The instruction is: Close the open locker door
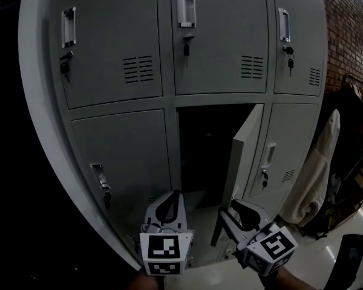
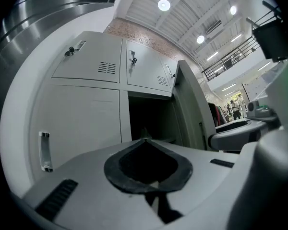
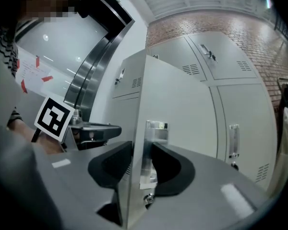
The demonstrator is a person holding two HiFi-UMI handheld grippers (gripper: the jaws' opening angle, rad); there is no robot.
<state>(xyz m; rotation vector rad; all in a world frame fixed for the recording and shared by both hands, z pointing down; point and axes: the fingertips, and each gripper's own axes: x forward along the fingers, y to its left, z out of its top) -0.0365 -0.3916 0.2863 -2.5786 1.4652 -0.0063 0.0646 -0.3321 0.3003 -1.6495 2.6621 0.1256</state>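
The grey locker bank (image 1: 187,47) has one open door (image 1: 245,156) in the middle of its lower row, swung out to the right of a dark compartment (image 1: 202,150). My right gripper (image 1: 231,209) reaches the door's lower free edge. In the right gripper view the door edge (image 3: 133,128) stands between the jaws, with the pads (image 3: 116,162) against both of its sides near the latch plate (image 3: 153,133). To its left my left gripper (image 1: 175,193) points at the compartment, its jaws together and holding nothing. The left gripper view shows its closed tips (image 2: 144,140) and the door (image 2: 188,104).
The other locker doors are closed, with handles and keys in their locks (image 1: 65,65). A curved pale column (image 1: 39,101) borders the lockers on the left. Coats (image 1: 323,168) hang on a rack at the right, before a brick wall (image 1: 351,29). A dark object (image 1: 351,258) lies on the floor.
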